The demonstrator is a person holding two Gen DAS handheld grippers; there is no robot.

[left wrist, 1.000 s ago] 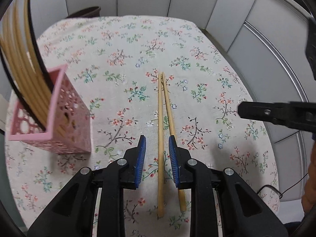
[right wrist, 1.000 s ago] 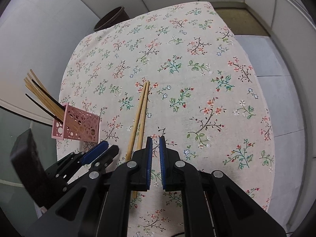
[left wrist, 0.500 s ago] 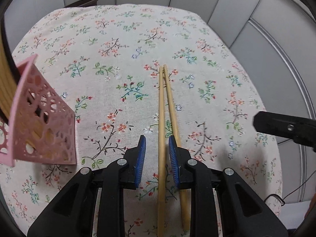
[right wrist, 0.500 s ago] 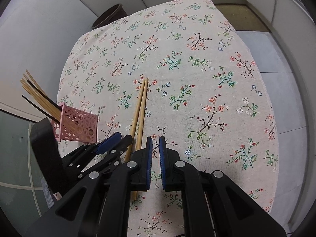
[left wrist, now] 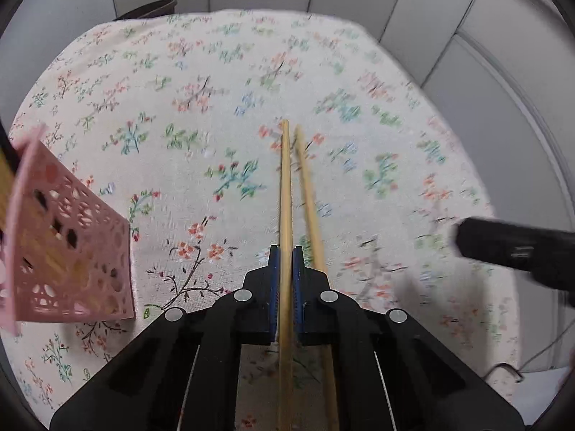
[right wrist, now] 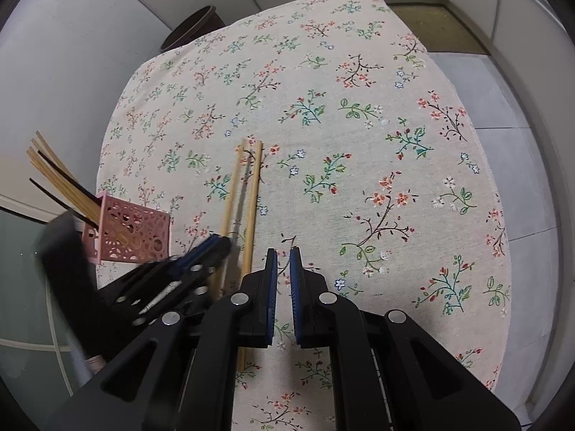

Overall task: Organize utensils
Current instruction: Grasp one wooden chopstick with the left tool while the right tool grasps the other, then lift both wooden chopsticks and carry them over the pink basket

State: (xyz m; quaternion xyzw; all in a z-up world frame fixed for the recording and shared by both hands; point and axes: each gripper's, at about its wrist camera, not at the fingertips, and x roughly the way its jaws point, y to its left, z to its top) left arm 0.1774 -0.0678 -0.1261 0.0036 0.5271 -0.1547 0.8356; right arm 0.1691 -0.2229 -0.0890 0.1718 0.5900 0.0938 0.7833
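Two pale wooden chopsticks lie side by side on the floral tablecloth (right wrist: 359, 125). My left gripper (left wrist: 286, 251) is closing its jaws on the left chopstick (left wrist: 285, 186), and the blue pads press on it. The second chopstick (left wrist: 308, 194) lies loose just right of it. In the right wrist view the left gripper (right wrist: 215, 242) sits at the near end of that chopstick (right wrist: 230, 194). My right gripper (right wrist: 283, 251) hovers shut over bare cloth to the right of the pair, holding nothing. A pink perforated holder (left wrist: 72, 258) stands at the left.
The holder (right wrist: 133, 233) has several wooden and dark chopsticks (right wrist: 61, 179) leaning out to the left. A dark round bin (right wrist: 194, 27) stands beyond the table's far edge. The cloth ends at the table's right edge, with grey floor past it.
The left jaws have come together onto the left chopstick, which they only straddled before. The left gripper has edged forward and lower. The right gripper has stayed put.
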